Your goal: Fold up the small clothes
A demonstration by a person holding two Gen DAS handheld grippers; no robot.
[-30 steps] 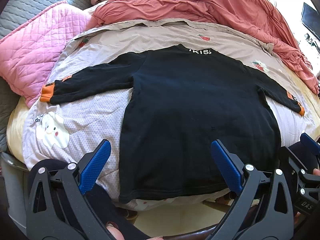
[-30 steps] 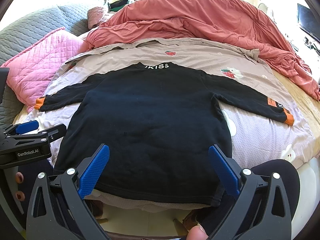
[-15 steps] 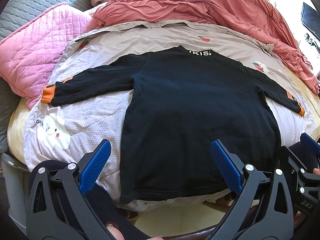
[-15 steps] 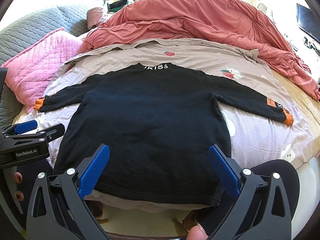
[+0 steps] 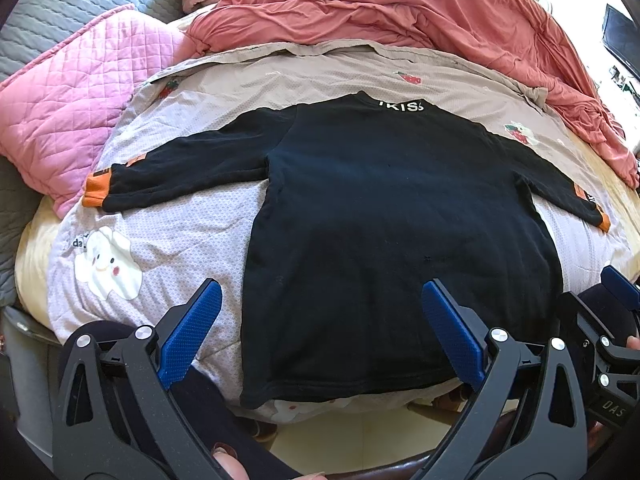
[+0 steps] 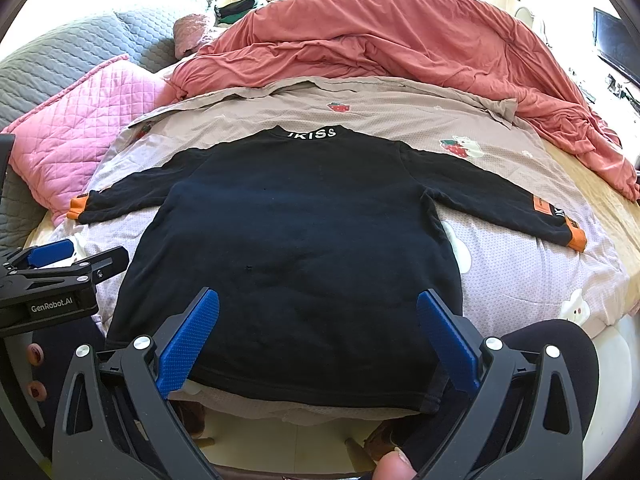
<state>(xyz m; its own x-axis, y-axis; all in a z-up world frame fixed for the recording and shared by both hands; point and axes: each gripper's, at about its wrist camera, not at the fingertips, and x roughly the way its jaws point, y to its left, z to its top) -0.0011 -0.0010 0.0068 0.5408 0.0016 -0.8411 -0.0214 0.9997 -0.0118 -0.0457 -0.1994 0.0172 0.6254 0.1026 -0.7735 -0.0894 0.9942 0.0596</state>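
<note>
Right now the black sweater [image 6: 304, 248] lies flat on the bed sheet [image 6: 520, 280], sleeves spread (collar far from me). My left gripper [image 5: 320, 332] and right gripper [image 6: 318, 332] hover spread wide over its hem, holding nothing.

Both wrist views low, bedward (shared black shirt [image 5: 392, 216], seemingly)

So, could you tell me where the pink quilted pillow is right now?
The pink pillow lies at the left of both views, beside the black shirt's left cuff and below the grey quilt.
</note>
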